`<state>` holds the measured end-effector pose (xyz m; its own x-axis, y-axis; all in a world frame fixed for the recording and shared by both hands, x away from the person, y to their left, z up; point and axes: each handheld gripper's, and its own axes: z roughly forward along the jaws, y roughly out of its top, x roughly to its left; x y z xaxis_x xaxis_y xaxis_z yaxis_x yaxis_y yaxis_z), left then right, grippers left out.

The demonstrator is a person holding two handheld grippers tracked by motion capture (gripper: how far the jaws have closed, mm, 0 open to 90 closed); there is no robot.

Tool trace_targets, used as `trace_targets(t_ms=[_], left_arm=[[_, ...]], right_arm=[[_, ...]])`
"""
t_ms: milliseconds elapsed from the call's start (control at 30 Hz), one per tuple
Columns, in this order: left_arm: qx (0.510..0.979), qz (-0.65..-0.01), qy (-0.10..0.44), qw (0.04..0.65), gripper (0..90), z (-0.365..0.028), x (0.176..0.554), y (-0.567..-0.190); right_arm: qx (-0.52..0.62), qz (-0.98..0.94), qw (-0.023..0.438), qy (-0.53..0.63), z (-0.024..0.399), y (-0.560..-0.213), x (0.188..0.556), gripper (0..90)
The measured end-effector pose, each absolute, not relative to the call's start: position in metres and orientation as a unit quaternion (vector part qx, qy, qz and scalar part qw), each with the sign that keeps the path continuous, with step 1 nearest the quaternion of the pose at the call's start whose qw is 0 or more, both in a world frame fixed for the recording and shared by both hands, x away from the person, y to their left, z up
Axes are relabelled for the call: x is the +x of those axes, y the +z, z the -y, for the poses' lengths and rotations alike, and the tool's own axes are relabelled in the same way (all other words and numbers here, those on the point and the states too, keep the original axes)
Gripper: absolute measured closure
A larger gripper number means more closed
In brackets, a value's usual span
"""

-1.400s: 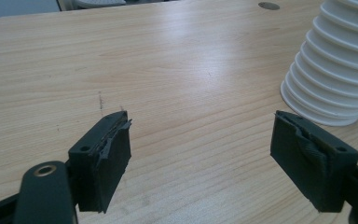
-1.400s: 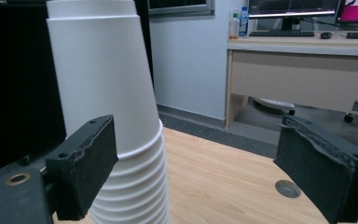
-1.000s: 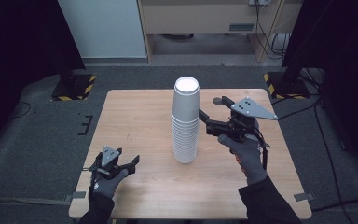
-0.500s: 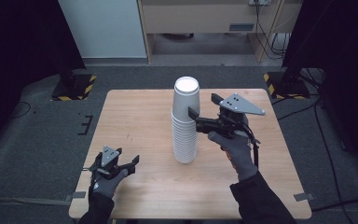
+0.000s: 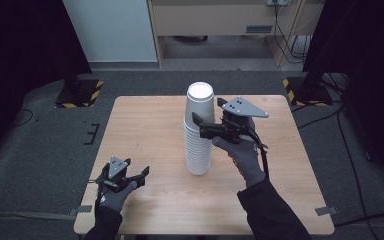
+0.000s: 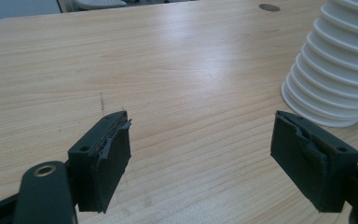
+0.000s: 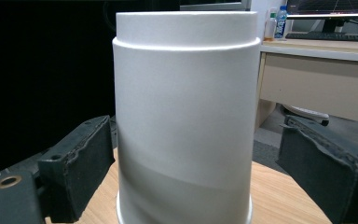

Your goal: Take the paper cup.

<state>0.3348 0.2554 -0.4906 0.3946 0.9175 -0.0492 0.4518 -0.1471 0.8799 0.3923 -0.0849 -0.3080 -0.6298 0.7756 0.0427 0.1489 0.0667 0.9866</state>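
Observation:
A tall stack of white paper cups [image 5: 199, 131] stands upside down in the middle of the wooden table [image 5: 145, 125]. My right gripper [image 5: 197, 125] is open at the stack's upper part, its jaws on either side of the top cup [image 7: 184, 116] without touching it. My left gripper [image 5: 139, 176] rests low near the table's front left edge, open with nothing between its jaws. In the left gripper view the stack's ribbed bottom rims [image 6: 335, 70] show at the upper right, beyond the open left gripper [image 6: 200, 154].
The table stands on grey carpet. Black stands with yellow-striped bases [image 5: 77, 92] flank it at the back left and back right [image 5: 307, 85]. A desk [image 5: 220, 20] and cables lie behind. A small round hole [image 6: 269, 7] marks the tabletop's far part.
My right gripper has moved left toward the stack until its open jaws straddle the top cup. The left gripper has stayed put.

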Motion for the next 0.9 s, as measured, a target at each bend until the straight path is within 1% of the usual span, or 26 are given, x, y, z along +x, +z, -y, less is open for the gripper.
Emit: trace_targets(t_ms=[667, 767, 900], left_arm=[[0.710, -0.482, 0.264, 0.441, 18.7, -0.256, 0.335, -0.491], [0.710, -0.482, 0.264, 0.440, 18.7, -0.256, 0.335, -0.491], [0.710, -0.482, 0.264, 0.440, 18.7, -0.256, 0.335, -0.491]], right_arm=[[0.344, -0.693, 0.265, 0.576, 0.063, -0.319, 0.410, 9.9], [0.348, -0.689, 0.263, 0.578, 0.062, -0.320, 0.410, 13.2], [0.350, -0.688, 0.261, 0.580, 0.062, -0.318, 0.409, 14.4]])
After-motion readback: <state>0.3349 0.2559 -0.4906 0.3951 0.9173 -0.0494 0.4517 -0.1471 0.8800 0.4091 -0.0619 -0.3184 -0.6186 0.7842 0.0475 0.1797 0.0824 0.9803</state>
